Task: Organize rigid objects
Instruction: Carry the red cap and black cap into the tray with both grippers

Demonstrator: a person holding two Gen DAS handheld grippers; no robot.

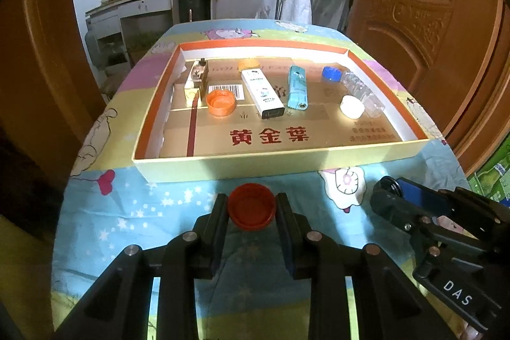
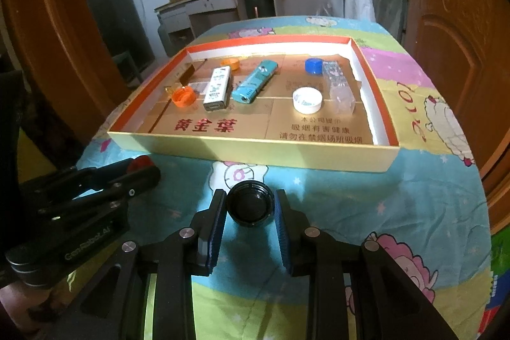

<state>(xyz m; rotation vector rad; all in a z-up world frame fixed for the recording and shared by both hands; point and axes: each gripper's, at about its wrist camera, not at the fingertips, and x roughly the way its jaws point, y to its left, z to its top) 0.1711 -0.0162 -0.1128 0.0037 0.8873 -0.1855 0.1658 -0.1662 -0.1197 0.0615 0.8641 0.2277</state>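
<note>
Both hands are at the pick-and-carry step: each tool has a bottle cap and the shallow box [image 1: 280, 161] lies straight ahead of them, so the caps look bound for it.

The left tool [image 1: 251, 209] is drawn in narrow on a red cap [image 1: 251, 206], its two pads pressing the cap's sides. The cap sits between the fingertips, over the patterned cloth of the worktop [image 1: 159, 206], just short of the box's near wall. Whether it is lifted clear of the cloth cannot be told from here.

To its right, the right tool [image 2: 250, 209] is likewise narrow, clamped on a black cap [image 2: 250, 206] held hollow side toward the camera. This cap too is short of the near wall, and the two tools are side by side, close but apart.

Beyond the tools, inside the box from left to right: a small gold box [image 1: 196, 82], an orange cap [image 1: 221, 104] lying open side up, a white lighter [image 1: 263, 93], a teal lighter [image 1: 296, 88], a white cap [image 1: 350, 106], and furthest right a blue-capped clear bottle [image 1: 357, 88] on its side. Things there lie in a loose row across the middle.

The next move, as I judge it, calls for carrying each cap forward and up over the near wall, then setting it down on the bare cardboard floor in front of the row. The wall's rim is the thing to clear, and the tools should keep apart as they go over it. The caps are rigid and light, so a gentle release low over the floor should keep them from rolling.
</note>
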